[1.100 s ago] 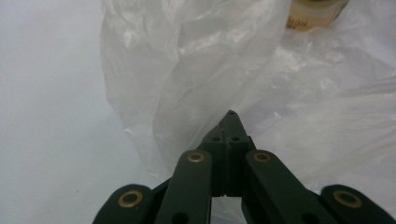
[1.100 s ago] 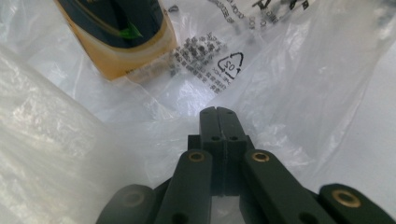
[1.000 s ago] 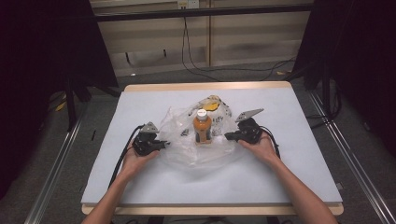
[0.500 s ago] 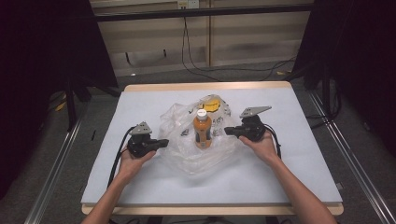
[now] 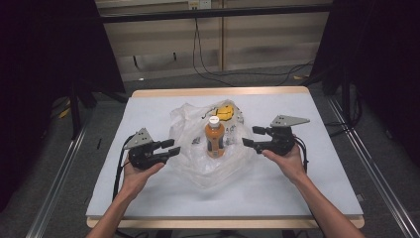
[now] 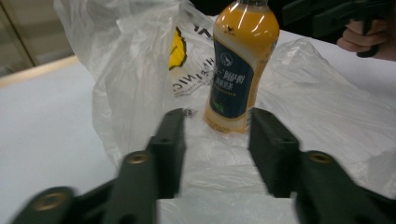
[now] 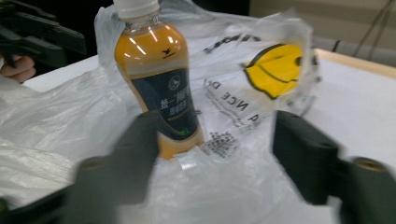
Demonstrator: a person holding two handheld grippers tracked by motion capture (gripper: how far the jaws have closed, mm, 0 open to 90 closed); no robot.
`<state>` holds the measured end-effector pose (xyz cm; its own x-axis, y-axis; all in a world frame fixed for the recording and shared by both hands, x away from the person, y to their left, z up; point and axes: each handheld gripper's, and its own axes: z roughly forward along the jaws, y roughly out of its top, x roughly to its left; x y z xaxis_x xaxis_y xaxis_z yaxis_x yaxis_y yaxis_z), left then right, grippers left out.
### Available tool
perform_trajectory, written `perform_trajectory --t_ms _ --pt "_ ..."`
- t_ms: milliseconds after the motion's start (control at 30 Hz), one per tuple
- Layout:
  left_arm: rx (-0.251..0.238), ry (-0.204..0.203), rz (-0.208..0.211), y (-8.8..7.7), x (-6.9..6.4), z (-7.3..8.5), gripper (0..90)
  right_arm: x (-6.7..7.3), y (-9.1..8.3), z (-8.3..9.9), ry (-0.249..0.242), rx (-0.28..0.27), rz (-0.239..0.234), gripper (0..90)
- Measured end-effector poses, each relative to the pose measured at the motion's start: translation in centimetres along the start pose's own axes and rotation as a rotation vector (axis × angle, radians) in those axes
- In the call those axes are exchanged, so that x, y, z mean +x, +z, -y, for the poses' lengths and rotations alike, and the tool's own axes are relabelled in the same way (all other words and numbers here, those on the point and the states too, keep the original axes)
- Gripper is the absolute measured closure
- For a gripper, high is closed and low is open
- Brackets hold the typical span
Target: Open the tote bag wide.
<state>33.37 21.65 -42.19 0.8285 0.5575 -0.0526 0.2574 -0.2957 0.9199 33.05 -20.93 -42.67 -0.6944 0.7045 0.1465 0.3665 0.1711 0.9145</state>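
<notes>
Both hands have drawn back from the plastic bag since a second ago, and the jaws of each claw have just been opening, with nothing left between them. Left claw (image 5: 169, 147) sits just off the bag's left edge, jaws spread wide and empty; through its own camera (image 6: 215, 149) the crumpled film lies below the jaws, untouched. Right claw (image 5: 251, 137) hovers beside the bag's right edge, likewise parted and holding nothing, its jaws (image 7: 212, 158) blurred in its own camera.

Between them stands an orange drink bottle (image 5: 214, 138), upright with a white cap, in the middle of the clear plastic bag (image 5: 193, 166), which is spread loose around its base on the white table (image 5: 317, 188). A yellow smiley print (image 5: 225, 111) marks the bag behind the bottle.

By the look of it, the bag has been pushed down off the bottle; lifting the bottle clear, or pulling the bag away, seems left to do.

Whether the bottle stands on the bag's film or inside its mouth is hard to tell. Small label text is unreadable.
</notes>
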Motion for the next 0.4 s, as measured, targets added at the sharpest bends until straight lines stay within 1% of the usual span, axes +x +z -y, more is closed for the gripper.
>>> perform_trajectory --t_ms 33,67,100,133,167,200,233,267,300,333,367,400 --pt "-0.013 0.001 -0.001 -0.3 -0.1 0.0 38.4 0.1 -0.3 0.1 -0.001 -0.01 0.007 17.3" --pt "-0.013 0.001 -0.001 -0.3 -0.1 0.0 35.6 0.1 -0.3 0.1 -0.001 -0.01 0.007 17.3" --pt "-0.044 -0.003 -0.04 -1.2 -0.6 0.1 28.8 0.3 -1.2 0.5 -0.001 -0.041 0.032 7.8" --pt "-0.06 -0.007 -0.029 -1.6 -0.8 0.1 22.3 0.5 -1.7 0.7 0.005 -0.041 0.034 6.9" --pt "-0.073 -0.008 -0.023 -2.1 -1.0 0.2 20.1 0.6 -2.2 1.0 0.003 -0.046 0.033 6.5" --pt "-0.064 0.009 -0.068 -2.6 -1.3 0.2 18.6 0.8 -2.7 1.2 0.0 -0.052 0.037 6.1" --pt "-0.077 0.0 -0.069 -3.1 -1.4 0.4 14.5 1.0 -3.1 1.5 0.006 -0.049 0.041 5.4" --pt "-0.095 -0.016 -0.049 -3.5 -1.5 0.5 10.5 1.1 -3.6 1.8 0.008 -0.054 0.043 4.9" --pt "-0.103 -0.02 -0.057 -4.0 -1.7 0.7 9.6 1.2 -4.0 2.0 0.009 -0.058 0.047 4.8" --pt "-0.119 -0.016 -0.079 -4.6 -1.9 1.0 9.6 1.3 -4.4 2.3 0.018 -0.063 0.05 4.8" --pt "-0.126 -0.011 -0.088 -4.9 -1.9 1.2 8.8 1.3 -4.9 2.6 0.014 -0.077 0.062 4.8" --pt "-0.126 -0.011 -0.088 -4.9 -1.9 1.2 8.7 1.3 -4.9 2.6 0.014 -0.077 0.062 4.8"
